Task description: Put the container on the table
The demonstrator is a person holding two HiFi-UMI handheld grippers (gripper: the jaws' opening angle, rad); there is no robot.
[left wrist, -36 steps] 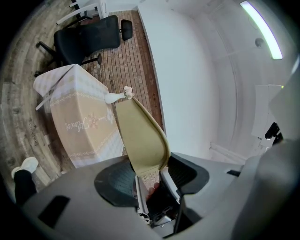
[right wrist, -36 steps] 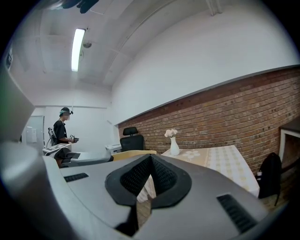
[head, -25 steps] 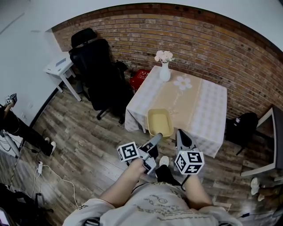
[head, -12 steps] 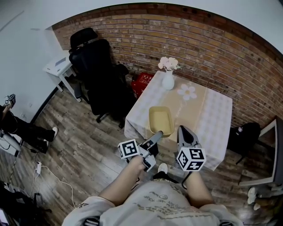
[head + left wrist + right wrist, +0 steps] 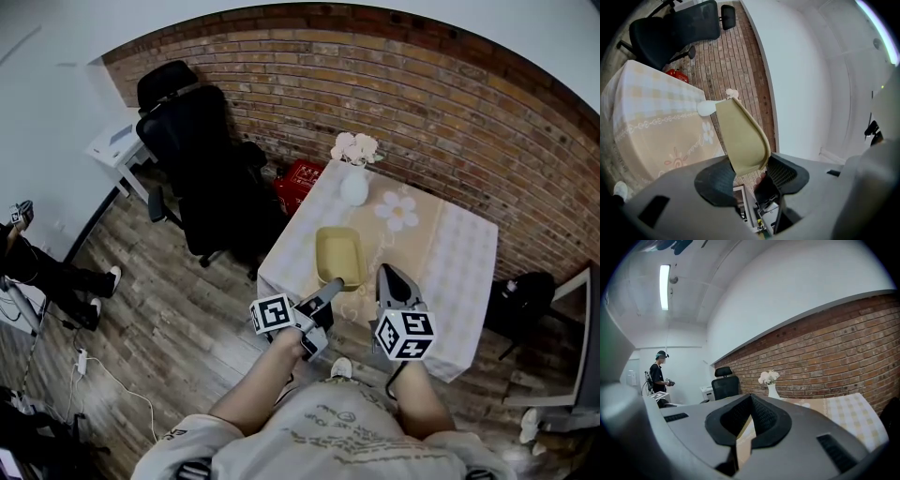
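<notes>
A pale yellow, shallow rectangular container (image 5: 339, 253) hangs over the near edge of the table (image 5: 455, 248), which wears a checked cloth with a beige runner. My left gripper (image 5: 336, 283) is shut on the container's near rim and holds it roughly level. In the left gripper view the container (image 5: 740, 136) sticks out from between the dark pads of the left gripper (image 5: 747, 168), with the table (image 5: 651, 122) beyond. My right gripper (image 5: 386, 272) hovers just right of the container with its jaws together and nothing in them. The right gripper (image 5: 749, 401) faces the table.
A white vase of flowers (image 5: 353, 183) stands at the table's far end. A black office chair (image 5: 202, 150) and a red crate (image 5: 300, 173) sit left of the table, and a small white desk (image 5: 117, 141) is farther left. A person (image 5: 37, 272) stands at the left edge. Behind everything runs a brick wall.
Both grippers and the container have travelled forward toward the table. The container now sits over the table's near edge. Neither gripper's jaws have changed.
</notes>
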